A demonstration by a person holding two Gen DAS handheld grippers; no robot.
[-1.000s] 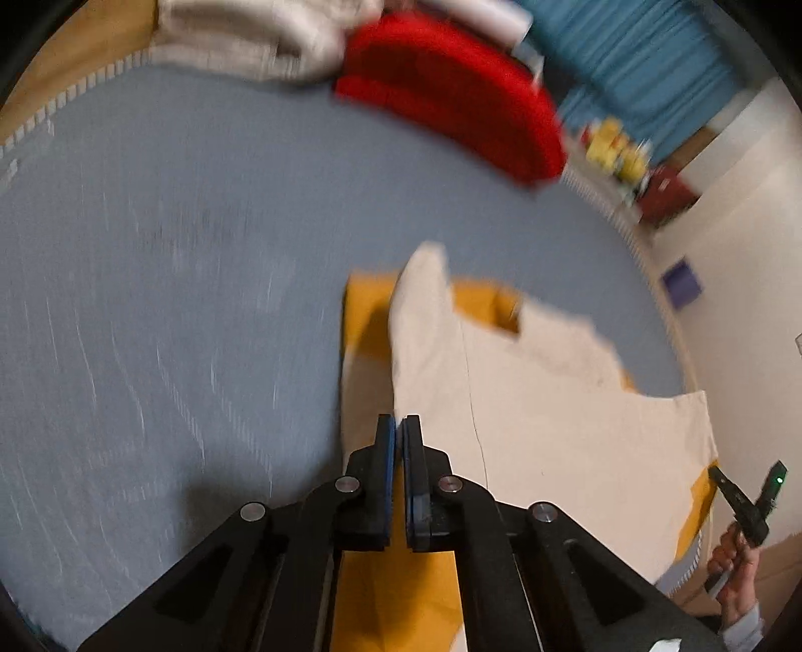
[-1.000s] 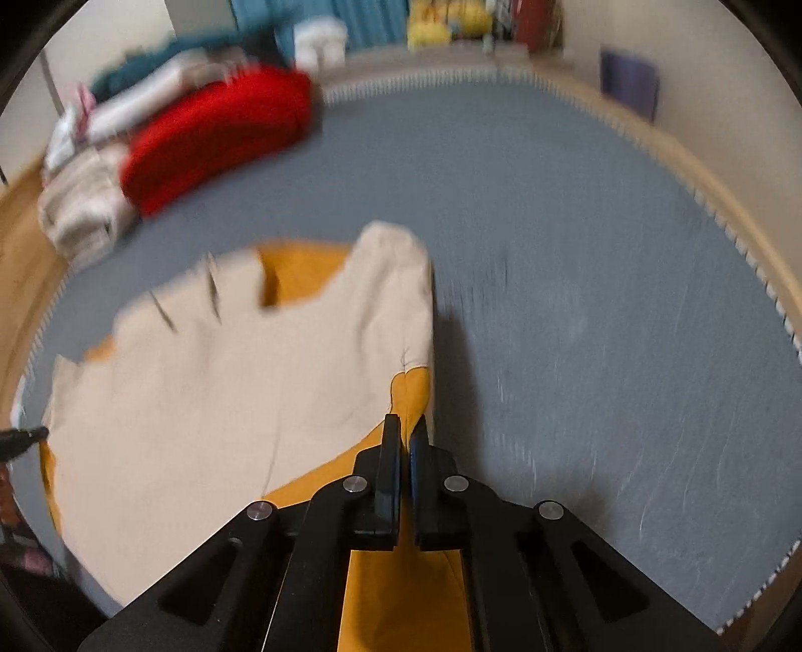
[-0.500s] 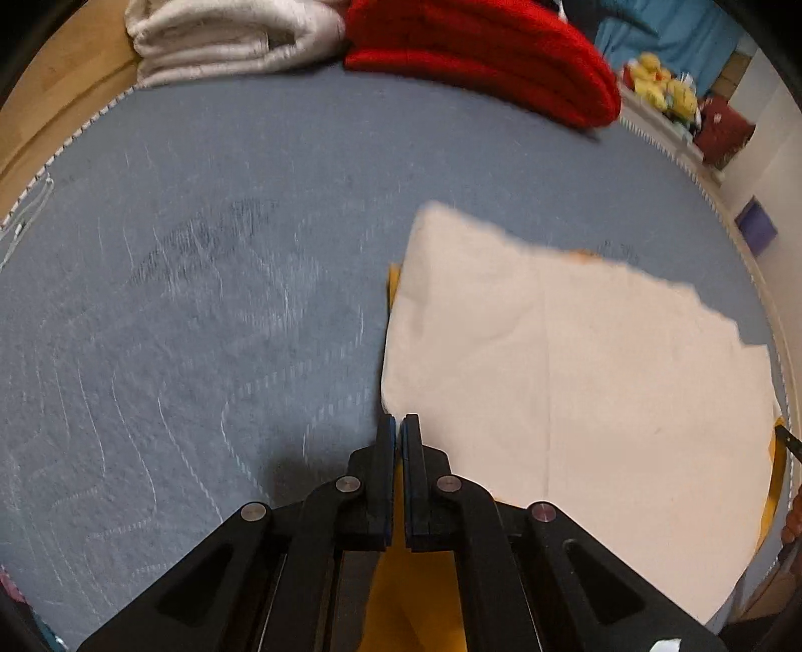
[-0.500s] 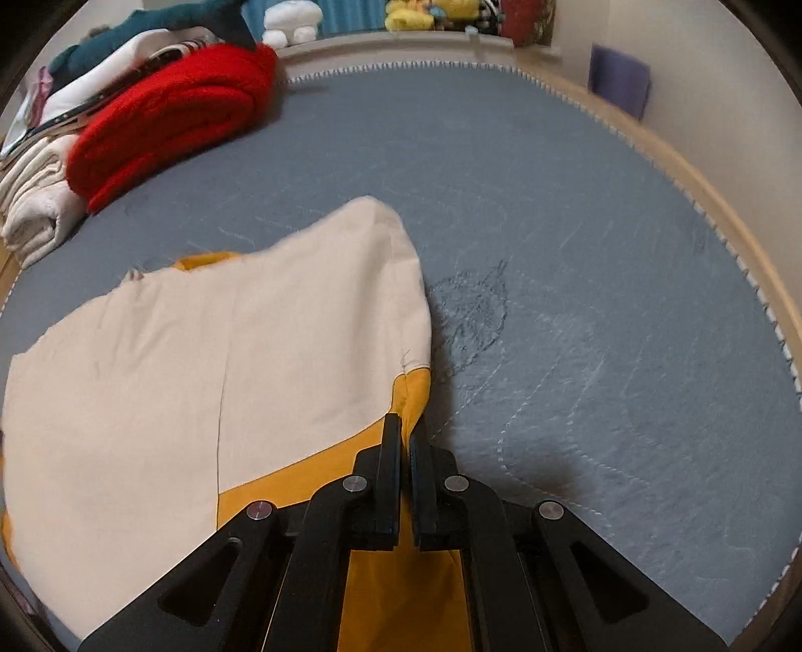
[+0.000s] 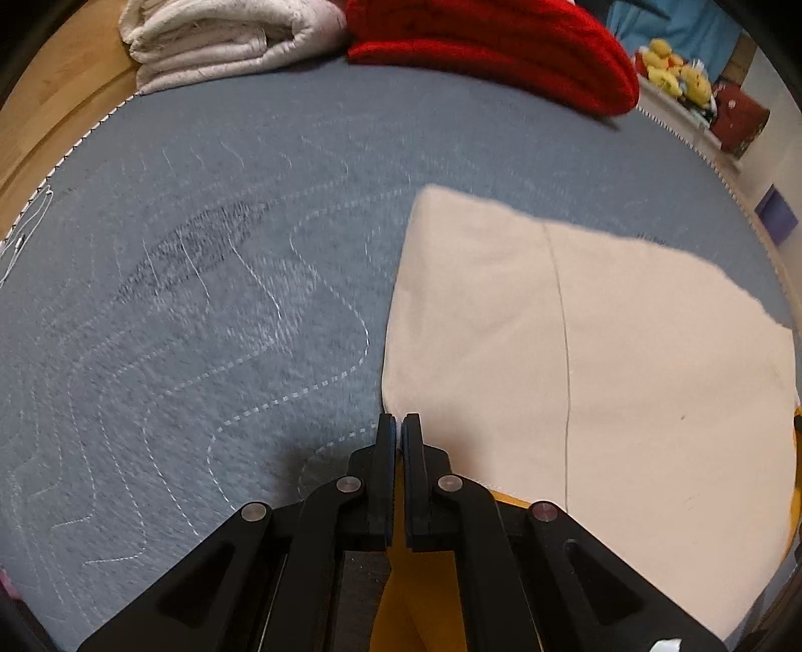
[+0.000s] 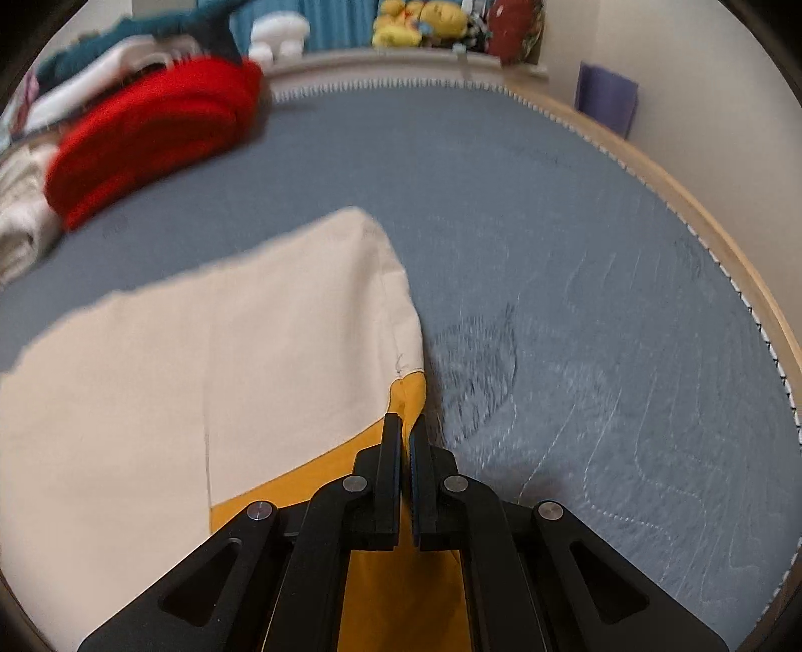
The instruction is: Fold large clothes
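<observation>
A large cream and mustard-yellow garment [image 5: 576, 341] lies on the grey quilted surface [image 5: 200, 301], its cream side up. My left gripper [image 5: 399, 426] is shut on the garment's left corner, with yellow fabric pinched between the pads. In the right wrist view the same garment [image 6: 200, 361] spreads to the left. My right gripper [image 6: 405, 426] is shut on its right corner, where the yellow part [image 6: 408, 396] meets the cream. Both corners sit low, close to the surface.
A folded red knit [image 5: 491, 45] and a folded cream bundle [image 5: 225, 40] lie at the far edge. The red knit [image 6: 150, 140] shows at far left in the right wrist view too. Plush toys [image 6: 421, 22] sit beyond the wooden rim [image 6: 702, 210].
Both grippers came down and forward with the garment's corners. The cream panel has flattened over the yellow layer, hiding the neckline and sleeve shapes seen before.
</observation>
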